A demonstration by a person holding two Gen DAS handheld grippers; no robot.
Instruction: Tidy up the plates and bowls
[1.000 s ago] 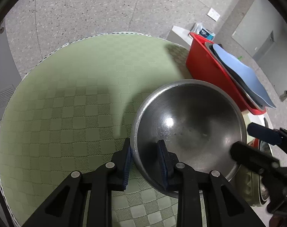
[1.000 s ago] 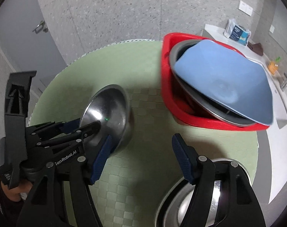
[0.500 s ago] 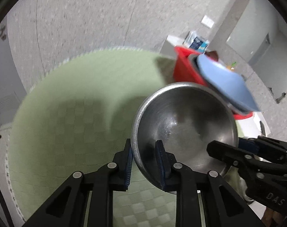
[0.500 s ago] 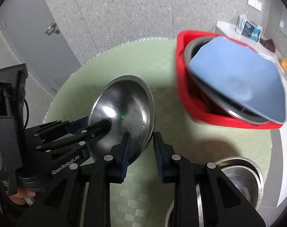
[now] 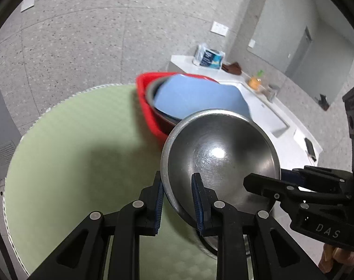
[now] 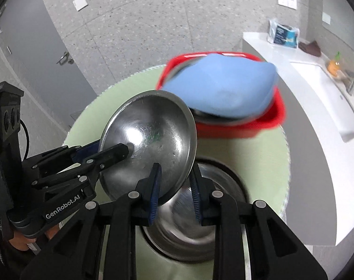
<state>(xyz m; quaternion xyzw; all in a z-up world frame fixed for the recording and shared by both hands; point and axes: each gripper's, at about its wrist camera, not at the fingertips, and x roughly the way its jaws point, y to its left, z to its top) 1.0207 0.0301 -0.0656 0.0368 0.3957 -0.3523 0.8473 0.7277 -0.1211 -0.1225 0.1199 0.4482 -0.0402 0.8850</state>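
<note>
I see a green checked desk (image 5: 71, 163) with a red tub (image 6: 265, 126) at its far edge, grey speckled wall behind. My left hand-held gripper (image 5: 177, 200) and right hand-held gripper (image 6: 174, 190) both pinch the tilted steel bowl (image 6: 153, 137) rim, raised near the tub.

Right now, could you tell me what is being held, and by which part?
Both tools, left and right, grip the steel bowl by its rim, on opposite sides.

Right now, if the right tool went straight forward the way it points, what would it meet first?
The right tool already clamps the shiny steel bowl's rim; beyond it, probably the red plastic basin holding the blue plate, though depth is unclear.
</note>
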